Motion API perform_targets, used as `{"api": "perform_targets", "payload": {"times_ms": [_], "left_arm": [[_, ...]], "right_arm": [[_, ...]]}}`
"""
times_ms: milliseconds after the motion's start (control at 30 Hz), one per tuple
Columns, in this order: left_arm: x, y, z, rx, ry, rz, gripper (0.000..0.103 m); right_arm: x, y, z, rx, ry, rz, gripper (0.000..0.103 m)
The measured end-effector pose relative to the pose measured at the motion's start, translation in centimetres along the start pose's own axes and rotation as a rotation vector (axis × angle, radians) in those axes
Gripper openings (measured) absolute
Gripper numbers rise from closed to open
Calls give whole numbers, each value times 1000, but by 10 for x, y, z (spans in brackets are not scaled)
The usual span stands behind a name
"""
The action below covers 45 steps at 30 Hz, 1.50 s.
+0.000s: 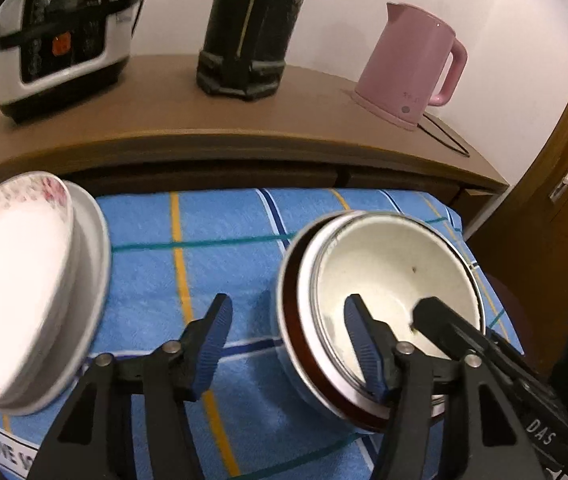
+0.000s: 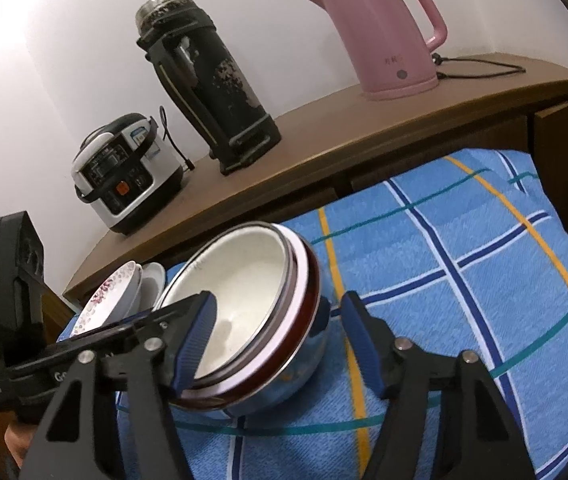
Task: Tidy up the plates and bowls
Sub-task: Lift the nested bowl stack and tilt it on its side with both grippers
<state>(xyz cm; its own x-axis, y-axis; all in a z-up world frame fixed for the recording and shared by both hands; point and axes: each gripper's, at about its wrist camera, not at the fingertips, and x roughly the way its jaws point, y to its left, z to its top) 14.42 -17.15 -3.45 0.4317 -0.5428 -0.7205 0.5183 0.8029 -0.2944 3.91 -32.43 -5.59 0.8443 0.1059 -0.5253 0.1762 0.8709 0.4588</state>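
Observation:
A steel bowl (image 1: 395, 276) with a cream inside and a dark red rim band sits on the blue checked cloth (image 1: 212, 268); it also shows in the right wrist view (image 2: 252, 292). My left gripper (image 1: 287, 344) is open, its jaws straddling the bowl's left rim. My right gripper (image 2: 280, 344) is open, its jaws straddling the bowl's right rim. A floral-rimmed white bowl (image 1: 8, 280) lies on a white plate (image 1: 96, 264) at the left; the floral bowl (image 2: 112, 300) sits behind the steel bowl in the right wrist view.
A wooden counter (image 1: 204, 128) behind the cloth carries a rice cooker (image 1: 64, 36), a black flask (image 1: 252, 28) and a pink kettle (image 1: 411, 60) with its cord. A wooden door (image 1: 563, 200) stands at the right.

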Motion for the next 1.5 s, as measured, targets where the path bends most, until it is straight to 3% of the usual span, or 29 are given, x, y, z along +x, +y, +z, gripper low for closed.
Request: {"api": "perform_targets", "payload": {"times_ms": [100,233,800,1300,1500], "left_arm": [[9,-2,-4,-17,40,-45,41],[7,-3,-5,-36,19,-24,37],[-4,-5,-8,-21,-46,54,37],[-29,-14,-23,14,-80,98,37],[-35,-12,-30,-7,-78,91,37]], "right_arm": [[5,-2,-1,21,23,11,56],[5,-4,-1,36,28,8,51],[3,-3,-7,82,25,24,39],[-10,-8,-23,216,49,54,25],[-20,4,-30,166,47,11,24]]}}
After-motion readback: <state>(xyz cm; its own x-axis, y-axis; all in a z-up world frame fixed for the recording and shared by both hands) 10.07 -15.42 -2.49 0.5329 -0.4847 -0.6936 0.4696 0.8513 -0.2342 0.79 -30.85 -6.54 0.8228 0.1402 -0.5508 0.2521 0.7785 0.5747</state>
